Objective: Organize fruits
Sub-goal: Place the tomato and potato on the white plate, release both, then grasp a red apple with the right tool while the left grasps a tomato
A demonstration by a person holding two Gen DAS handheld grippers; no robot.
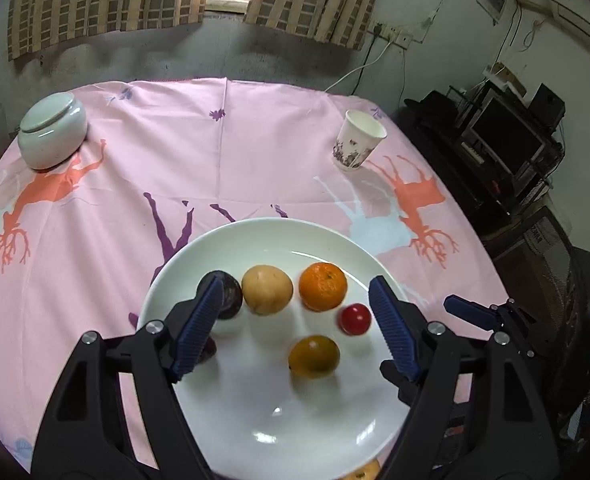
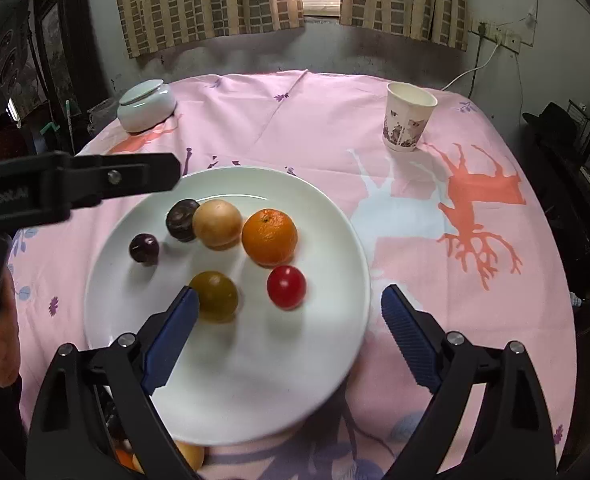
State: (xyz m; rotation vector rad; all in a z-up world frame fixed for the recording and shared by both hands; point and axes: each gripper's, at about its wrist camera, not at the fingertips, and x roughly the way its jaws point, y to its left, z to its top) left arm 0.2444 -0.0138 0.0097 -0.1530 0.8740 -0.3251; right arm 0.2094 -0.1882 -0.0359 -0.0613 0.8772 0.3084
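From the left wrist camera, the left gripper (image 1: pixel 295 308) stood spread wide above the near half of a white plate (image 1: pixel 263 420), with nothing between its blue pads. The plate sat on a pink tablecloth (image 1: pixel 223 152) printed with deer shapes. On the plate lay a tan round fruit (image 1: pixel 267 290), an orange (image 1: pixel 323 286) just beside it, a small red fruit (image 1: pixel 355 319), a yellow-brown fruit (image 1: pixel 314 356), and a dark fruit (image 1: pixel 231 296) partly hidden behind the left finger. A lidded white jar (image 1: pixel 51 130) stood far left on the cloth, and a paper cup (image 1: pixel 358 145) far right. The right gripper (image 1: pixel 479 312) showed at the right edge.

From the right wrist camera, the right gripper (image 2: pixel 289 300) was likewise spread wide over the plate's (image 2: pixel 255 400) near rim, gripping nothing; its left finger overlapped the yellow-brown fruit (image 2: pixel 217 294). A second, smaller dark fruit (image 2: pixel 144 249) lay apart to the left. More fruit (image 2: pixel 193 454) showed below the plate's near edge.
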